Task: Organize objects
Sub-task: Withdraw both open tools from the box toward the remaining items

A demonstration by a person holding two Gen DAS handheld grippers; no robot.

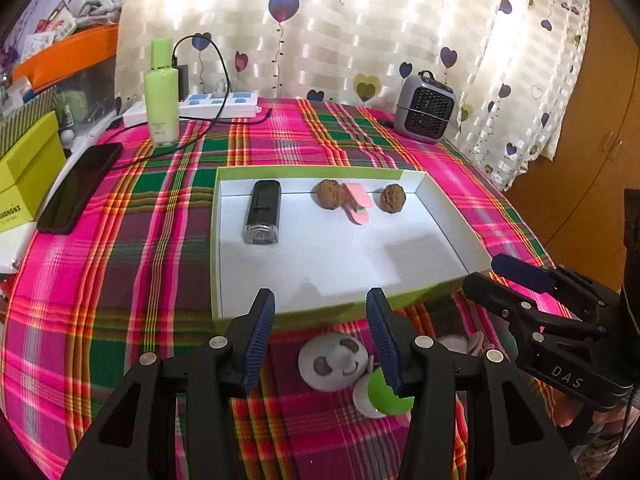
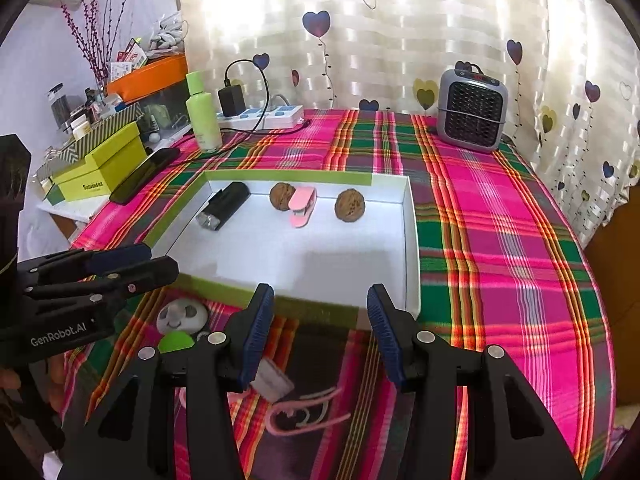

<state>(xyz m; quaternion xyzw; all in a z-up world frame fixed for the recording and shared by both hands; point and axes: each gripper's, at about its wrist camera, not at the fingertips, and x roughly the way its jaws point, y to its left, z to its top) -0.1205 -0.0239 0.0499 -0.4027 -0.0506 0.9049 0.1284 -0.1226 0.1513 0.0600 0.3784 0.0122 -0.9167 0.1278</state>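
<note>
A white tray with a green rim (image 1: 224, 240) (image 2: 412, 240) lies on the plaid cloth. In it are a black device (image 1: 261, 212) (image 2: 224, 205), two walnuts (image 1: 331, 195) (image 1: 393, 197) and a pink clip (image 1: 359, 205) (image 2: 301, 206). In front of the tray sit a white panda toy (image 1: 332, 360) (image 2: 182, 314), a green-capped item (image 1: 386, 394) (image 2: 175, 341), a small white piece (image 2: 274, 383) and a pink cord (image 2: 304, 412). My left gripper (image 1: 320, 296) hangs open over the panda, empty. My right gripper (image 2: 319, 292) is open above the cord, also empty.
At the back stand a green bottle (image 1: 162, 92), a power strip with a charger (image 1: 218, 104) and a small grey heater (image 1: 425, 108). A dark phone (image 1: 80, 188) and a green box (image 1: 24, 176) lie at the left. The table's right edge drops off.
</note>
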